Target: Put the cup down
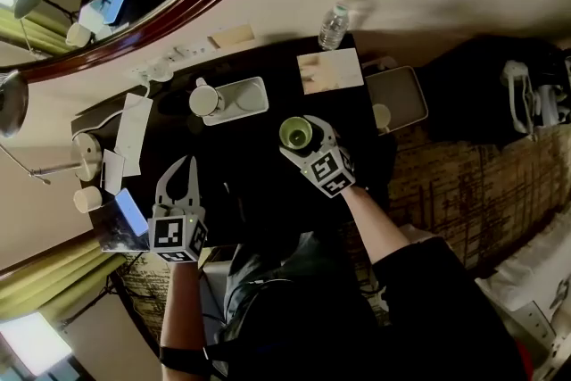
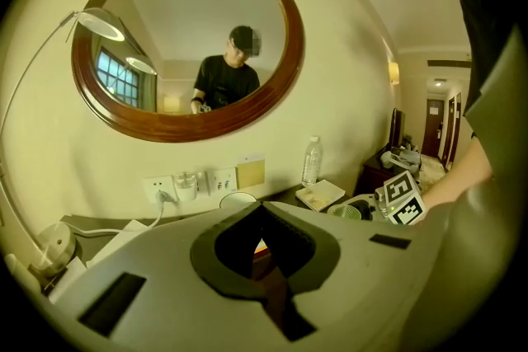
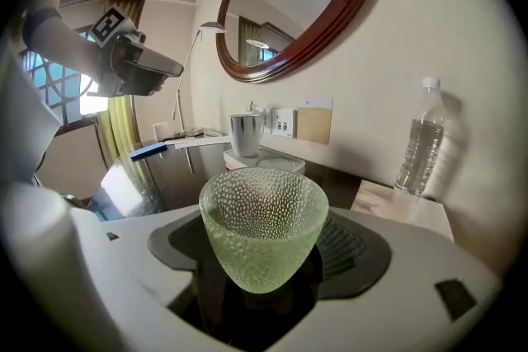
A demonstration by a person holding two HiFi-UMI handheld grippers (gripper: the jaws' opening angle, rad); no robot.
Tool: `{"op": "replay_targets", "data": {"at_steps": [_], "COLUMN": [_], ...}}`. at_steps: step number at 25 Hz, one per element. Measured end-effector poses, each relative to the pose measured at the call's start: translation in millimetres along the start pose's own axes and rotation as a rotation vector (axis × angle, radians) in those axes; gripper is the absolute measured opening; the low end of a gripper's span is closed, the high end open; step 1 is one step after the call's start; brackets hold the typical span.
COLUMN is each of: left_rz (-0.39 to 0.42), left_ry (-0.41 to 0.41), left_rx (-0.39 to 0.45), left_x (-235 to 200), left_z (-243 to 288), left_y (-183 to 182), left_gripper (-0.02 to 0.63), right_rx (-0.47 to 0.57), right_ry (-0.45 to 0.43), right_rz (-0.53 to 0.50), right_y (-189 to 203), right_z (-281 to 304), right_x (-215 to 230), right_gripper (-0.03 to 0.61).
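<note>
First, head view, right claw (image 1: 302, 138): spread wide round the green cup (image 1: 295, 133), one pad on each side of it, over the far right part of the dark surface (image 1: 259, 192).
Head view, left claw (image 1: 181, 167): fully closed, empty, above the near left edge of the surface.
Head view, past the cup: mug (image 1: 204, 100) at the left end of a white tray (image 1: 245, 95); water bottle (image 1: 333, 27) by the wall.
Left gripper view, left claw (image 2: 262, 210): tips pressed together, nothing between them.
Left gripper view, to the right: right claw (image 2: 371, 210) under its marker cube, green cup (image 2: 353, 211) in it, near the bottle (image 2: 311, 161).
Left gripper view, wall: round wood-framed mirror (image 2: 165, 29) above a row of sockets (image 2: 194, 185).
Right gripper view, green cup (image 3: 262, 218): dimpled pale green glass, upright, gripped between the two wide-set pads; base on the surface or just off it, cannot tell.
Right gripper view, behind the cup: mug (image 3: 245, 134) on the tray (image 3: 285, 163), bottle (image 3: 419, 148) at right, left claw (image 3: 157, 66) raised at upper left.
</note>
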State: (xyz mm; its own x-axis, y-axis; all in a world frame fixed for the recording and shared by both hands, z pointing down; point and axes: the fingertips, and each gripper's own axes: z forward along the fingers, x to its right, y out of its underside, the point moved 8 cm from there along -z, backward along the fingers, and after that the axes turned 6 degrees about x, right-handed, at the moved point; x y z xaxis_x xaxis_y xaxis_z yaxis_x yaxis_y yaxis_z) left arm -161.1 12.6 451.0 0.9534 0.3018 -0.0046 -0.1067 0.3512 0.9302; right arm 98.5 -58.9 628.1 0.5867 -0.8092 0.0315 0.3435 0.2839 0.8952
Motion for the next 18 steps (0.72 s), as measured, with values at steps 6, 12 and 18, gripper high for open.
{"op": "replay_targets", "data": {"at_steps": [6,12,18], "left_rz": [0.014,0.03,0.025], "left_ry": [0.02,0.039,0.057], "left_rx": [-0.005,0.004,0.025], "left_x": [-2,-2,-6], "left_z": [0,-4,-12], "left_y": [-2,-9,-16], "left_gripper": [0.002,0.002,0.002], "right_rx": [-0.012,-0.019,-0.017], "right_ry": [0.038,0.051,0.083], "right_rz": [0.012,-0.002,-0.034], "right_y": [6,-5,-35], "right_z": [-1,-14,-52], "right_x": [2,0,-11], "right_gripper": [0.435,0.453,0.453]}}
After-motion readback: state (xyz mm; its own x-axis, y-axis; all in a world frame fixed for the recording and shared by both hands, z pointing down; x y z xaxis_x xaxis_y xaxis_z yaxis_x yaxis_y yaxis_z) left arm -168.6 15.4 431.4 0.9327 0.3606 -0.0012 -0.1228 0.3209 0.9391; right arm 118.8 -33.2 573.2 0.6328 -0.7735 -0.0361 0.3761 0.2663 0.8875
